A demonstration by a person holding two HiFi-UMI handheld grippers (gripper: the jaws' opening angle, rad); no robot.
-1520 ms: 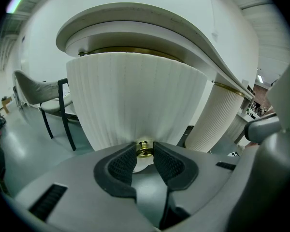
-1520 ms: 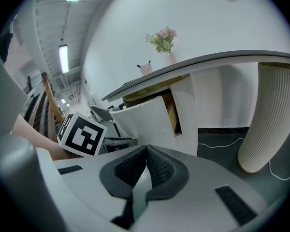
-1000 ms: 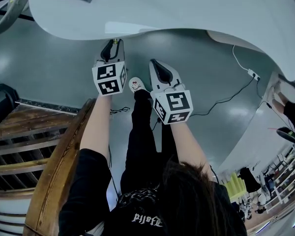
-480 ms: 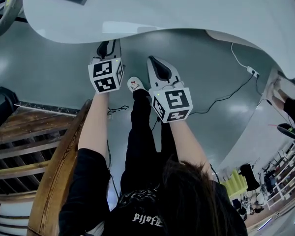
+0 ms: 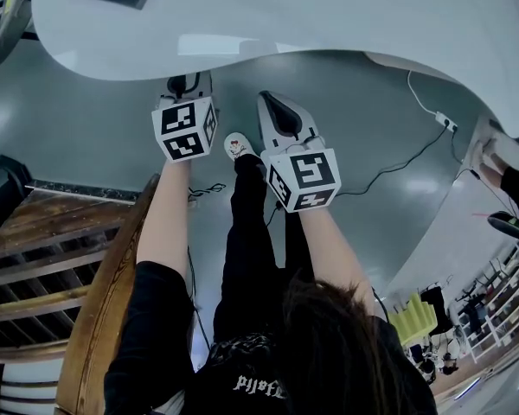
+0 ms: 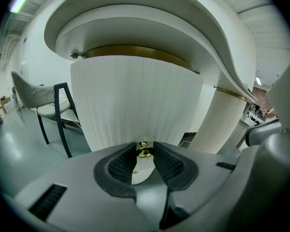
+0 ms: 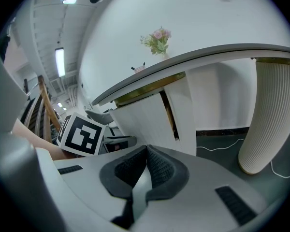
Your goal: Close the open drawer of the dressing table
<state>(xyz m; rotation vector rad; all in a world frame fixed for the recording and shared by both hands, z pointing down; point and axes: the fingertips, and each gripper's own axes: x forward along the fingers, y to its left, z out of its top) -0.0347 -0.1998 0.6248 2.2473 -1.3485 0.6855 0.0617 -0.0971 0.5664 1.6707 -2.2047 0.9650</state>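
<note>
The white fluted drawer front (image 6: 135, 100) fills the left gripper view under the curved dressing table top (image 5: 329, 15). Its small gold knob (image 6: 144, 150) sits between the tips of my left gripper (image 6: 145, 152), and both pads press on it. From the head camera my left gripper (image 5: 187, 83) reaches just under the table's edge. My right gripper (image 5: 277, 109) hangs beside it, to its right, shut with nothing in it (image 7: 146, 151). In the right gripper view the drawer (image 7: 145, 124) stands a little out from the table body, with a dark gap behind its front.
A wooden stair rail (image 5: 95, 301) runs along the left. A cable (image 5: 406, 162) and a power strip (image 5: 445, 128) lie on the grey floor at right. A chair (image 6: 38, 100) stands left of the drawer, a fluted pedestal (image 7: 273, 120) to its right. Flowers (image 7: 157, 40) stand on the table.
My left gripper has moved forward towards the table; its tips now sit under the table's edge. The right gripper has hardly shifted.
</note>
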